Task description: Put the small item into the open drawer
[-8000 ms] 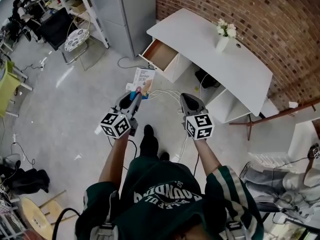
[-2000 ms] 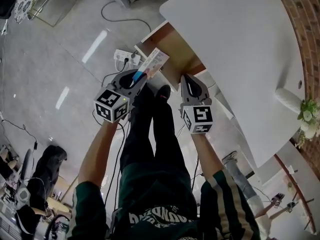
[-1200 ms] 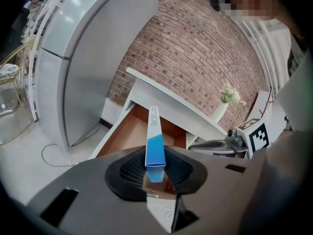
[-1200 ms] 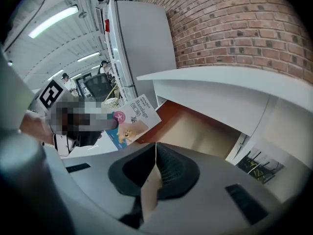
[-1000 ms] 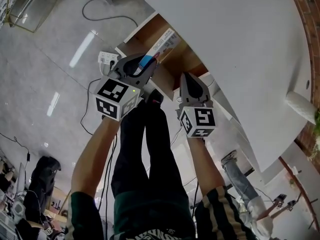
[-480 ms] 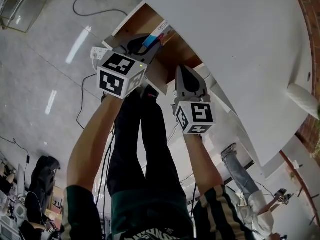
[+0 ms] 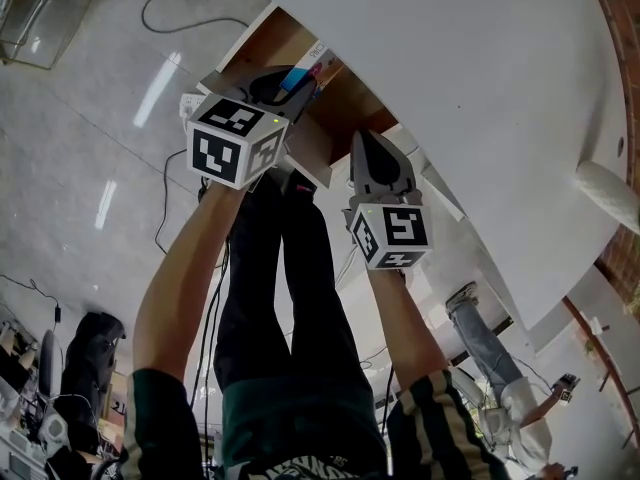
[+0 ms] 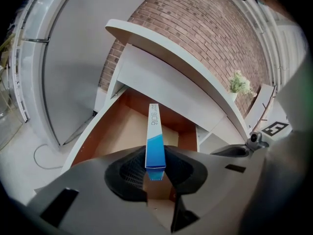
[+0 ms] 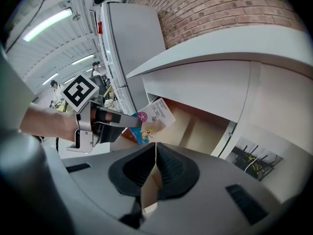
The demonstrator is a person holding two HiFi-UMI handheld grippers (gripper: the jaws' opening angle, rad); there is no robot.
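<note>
Here the left gripper's [image 8: 155, 173] fingers [image 8: 126, 171] are clamped on the blue end of a thin blue-and-white box [image 8: 154, 126], held on edge. The box's white printed end reaches forward over the wooden bottom of the open drawer [image 8: 120, 131]. The box is clear of the drawer's side walls; whether it touches the bottom cannot be told. In the head view the left gripper [image 7: 290, 86] sits over the drawer [image 7: 268, 50], and only a short piece of the box [image 7: 312, 60] shows beyond the fingertips, its far end tucked under the edge of the white counter [image 7: 450, 68]. A second ago the gripper hung nearer the drawer's front edge and more of the box showed; two seconds ago the box was still outside the drawer, over the floor. The right gripper's [image 9: 156, 148] fingers [image 9: 173, 170] are pressed together with nothing between them. Seen from above, the right gripper [image 7: 375, 153] hangs just beside the drawer's corner, where it was a second ago. From its own view the left gripper [image 9: 115, 120] and the box [image 9: 152, 117] show against the drawer's [image 9: 193, 126] inside. Eight seconds ago the person stood well apart from the counter. A brick wall [image 8: 195, 23] rises behind the counter, and grey floor [image 7: 80, 118] lies to the left.
</note>
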